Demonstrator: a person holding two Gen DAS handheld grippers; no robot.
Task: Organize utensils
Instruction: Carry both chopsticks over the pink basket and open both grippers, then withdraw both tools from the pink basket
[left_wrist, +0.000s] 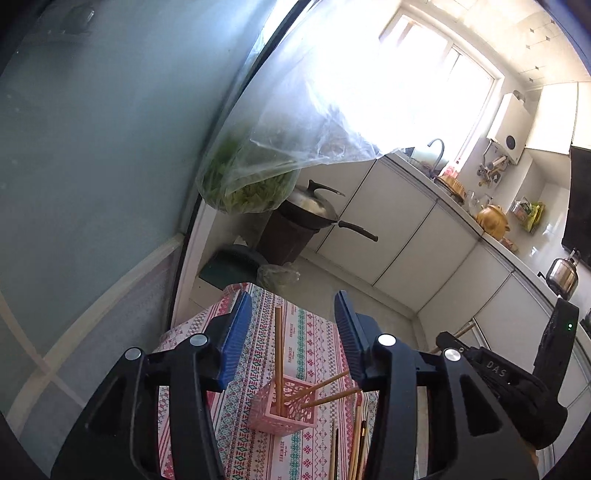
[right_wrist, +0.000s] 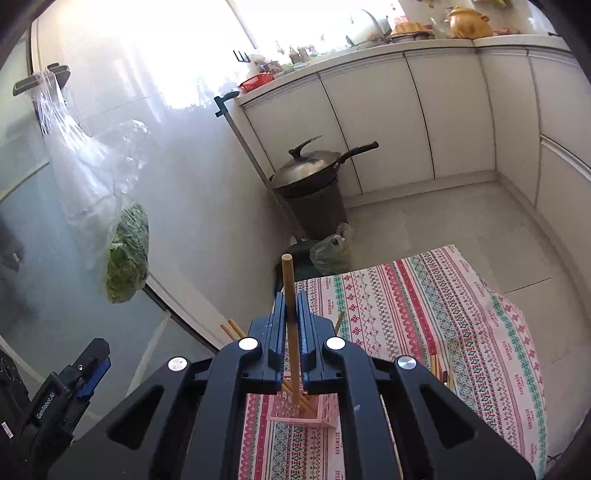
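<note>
Right tool (right_wrist: 291, 314): clenched on one wooden chopstick (right_wrist: 290, 295); the stick stands near upright between the blue pads, top end poking above the fingertips, lower end down inside the pink holder (right_wrist: 314, 415).
Left tool (left_wrist: 293, 325): released, jaws wide apart, nothing between them; hovers over the pink holder (left_wrist: 286, 406).
Pink holder: square lattice-sided basket, standing upright on the counter (left_wrist: 314, 343), directly below both tools.
In the holder: one chopstick upright (left_wrist: 279, 354), at least two more chopsticks (left_wrist: 325, 391) leaning out over the rim toward the right tool.
Loose chopsticks (left_wrist: 354, 443): a small bundle lying flat on the cloth just beside the holder, on its near right side in the left wrist view; exact count cannot be told.
Counter: covered with a patterned red, green and white cloth (right_wrist: 424, 314).
Beyond the holder: lidded wok (right_wrist: 314, 166) resting on a dark bin (right_wrist: 317, 210) on the floor, well apart from the counter.
Left of the holder, farther off: clear plastic bag of greens (right_wrist: 125, 254) hanging from a door handle.
Far behind: white cabinets (right_wrist: 388, 118) with an amber pot (right_wrist: 469, 22) on top.
</note>
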